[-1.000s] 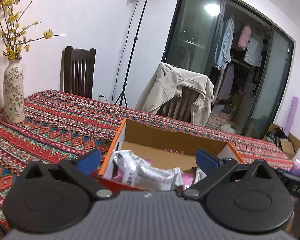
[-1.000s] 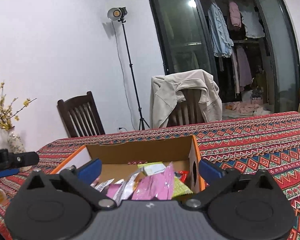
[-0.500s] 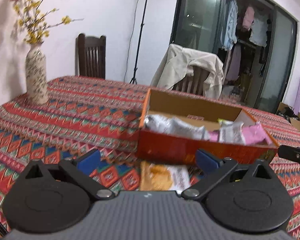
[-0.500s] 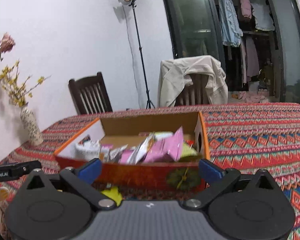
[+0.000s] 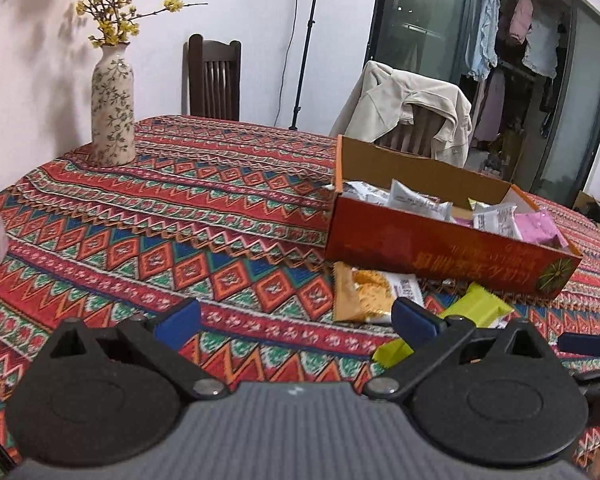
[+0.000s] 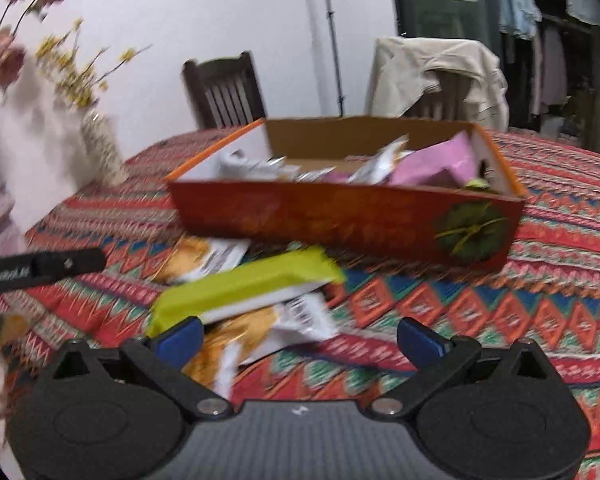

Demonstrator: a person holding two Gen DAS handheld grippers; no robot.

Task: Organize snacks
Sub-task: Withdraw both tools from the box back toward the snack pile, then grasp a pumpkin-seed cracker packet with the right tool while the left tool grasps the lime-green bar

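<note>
An orange-red cardboard box (image 5: 440, 250) (image 6: 340, 216) stands on the patterned tablecloth, holding several white and pink snack packets (image 5: 420, 202) (image 6: 436, 164). In front of it lie an orange packet (image 5: 364, 294) (image 6: 204, 258) and a lime-green packet (image 5: 478, 310) (image 6: 244, 286); another orange-and-white packet (image 6: 260, 336) lies nearest my right gripper. My left gripper (image 5: 296, 318) is open over the bare cloth, left of the loose packets. My right gripper (image 6: 300, 338) is open just short of the loose packets, holding nothing. The right view is blurred.
A flowered vase (image 5: 113, 104) with yellow sprigs stands at the back left of the table (image 5: 160, 208). Behind the table are a dark wooden chair (image 5: 214, 78) and a chair draped with a beige jacket (image 5: 412, 110). A light stand and glass wardrobe doors are farther back.
Both grippers have pulled back and tipped down from above the box, so the box front and the loose packets on the cloth now show. Both stayed open.
</note>
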